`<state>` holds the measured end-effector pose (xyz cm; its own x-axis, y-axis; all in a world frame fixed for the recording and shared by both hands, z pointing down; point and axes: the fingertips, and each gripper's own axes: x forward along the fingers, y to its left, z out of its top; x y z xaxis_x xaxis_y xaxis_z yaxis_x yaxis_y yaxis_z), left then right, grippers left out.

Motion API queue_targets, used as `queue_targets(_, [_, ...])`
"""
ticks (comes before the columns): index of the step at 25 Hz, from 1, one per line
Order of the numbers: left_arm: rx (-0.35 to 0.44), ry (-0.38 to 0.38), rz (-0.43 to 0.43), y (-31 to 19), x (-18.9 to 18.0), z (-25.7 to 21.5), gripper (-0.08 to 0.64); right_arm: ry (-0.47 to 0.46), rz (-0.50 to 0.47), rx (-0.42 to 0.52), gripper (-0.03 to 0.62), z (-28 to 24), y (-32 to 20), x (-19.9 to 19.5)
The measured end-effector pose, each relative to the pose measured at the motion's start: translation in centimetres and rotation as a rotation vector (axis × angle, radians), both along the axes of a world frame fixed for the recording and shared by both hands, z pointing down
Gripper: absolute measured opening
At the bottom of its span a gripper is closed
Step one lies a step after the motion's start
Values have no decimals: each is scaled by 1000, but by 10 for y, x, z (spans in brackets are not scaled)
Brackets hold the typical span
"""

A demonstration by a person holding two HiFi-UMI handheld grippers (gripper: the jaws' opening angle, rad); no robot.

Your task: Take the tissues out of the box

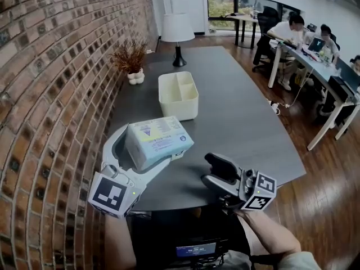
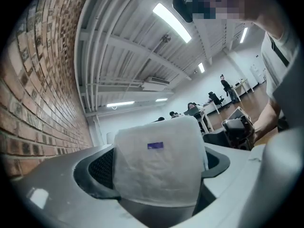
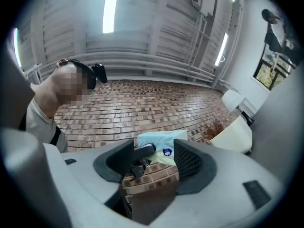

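Nearest us, our left gripper (image 1: 152, 144) is clamped on the tissue pack (image 1: 164, 134), holding it over the near edge of the table (image 1: 242, 117). Just to its right, our right gripper (image 1: 214, 171) has its jaws apart with nothing between them. Farther along the table sits the white divided box (image 1: 180, 112), then a dried plant (image 1: 130, 58) and a lamp (image 1: 178, 35).

The left gripper (image 1: 152, 146) has its jaws clamped on a tissue pack (image 1: 162, 135). The right gripper (image 1: 216, 171) has its jaws apart, empty.
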<state>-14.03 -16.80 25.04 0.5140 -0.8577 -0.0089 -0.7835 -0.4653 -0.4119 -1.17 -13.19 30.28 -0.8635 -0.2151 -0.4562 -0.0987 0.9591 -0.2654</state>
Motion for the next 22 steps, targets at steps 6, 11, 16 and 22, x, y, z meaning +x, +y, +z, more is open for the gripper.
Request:
queue_targets(6, [-66, 41, -27, 24, 16, 20, 508, 20, -17, 12, 270, 7, 23, 8])
queue_targets(11, [-13, 18, -25, 17, 13, 10, 508, 7, -23, 119, 270, -8, 15, 0])
queue_targets(16, [-1, 22, -8, 26, 19, 13, 508, 34, -17, 94, 270, -7, 25, 0])
queue_targets(22, [-11, 22, -3, 27, 19, 14, 508, 46, -7, 97, 270, -8, 24, -2])
